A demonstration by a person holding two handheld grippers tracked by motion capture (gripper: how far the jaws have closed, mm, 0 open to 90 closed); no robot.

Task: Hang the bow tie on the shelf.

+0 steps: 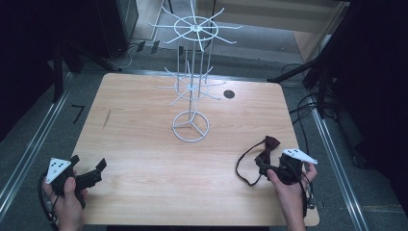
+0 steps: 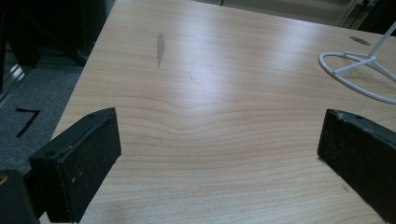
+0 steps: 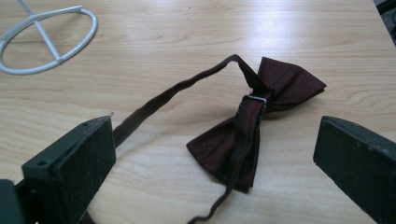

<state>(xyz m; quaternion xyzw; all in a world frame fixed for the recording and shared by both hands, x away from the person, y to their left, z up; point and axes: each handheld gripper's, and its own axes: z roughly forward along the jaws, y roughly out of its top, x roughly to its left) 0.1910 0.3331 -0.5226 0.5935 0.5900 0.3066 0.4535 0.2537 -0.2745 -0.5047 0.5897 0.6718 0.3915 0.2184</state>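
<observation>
A dark red bow tie (image 1: 267, 148) with a thin dark strap (image 1: 243, 166) lies flat on the wooden table (image 1: 144, 144) at the front right. In the right gripper view the bow tie (image 3: 252, 121) lies between and just beyond my open jaws, untouched, and its strap (image 3: 177, 88) loops off to the left. My right gripper (image 1: 269, 168) is open right beside the tie. Near the table's front left corner my left gripper (image 1: 94, 173) is open over bare wood (image 2: 215, 121). A white wire display rack (image 1: 192, 72) stands at the middle back, its ring base (image 1: 191, 126) on the table.
The rack's ring base (image 2: 359, 74) lies ahead and to the right of the left gripper, and the same base (image 3: 46, 42) sits at the upper left for the right one. A dark round hole (image 1: 229, 94) marks the tabletop behind the rack. Grey floor and black stands surround the table.
</observation>
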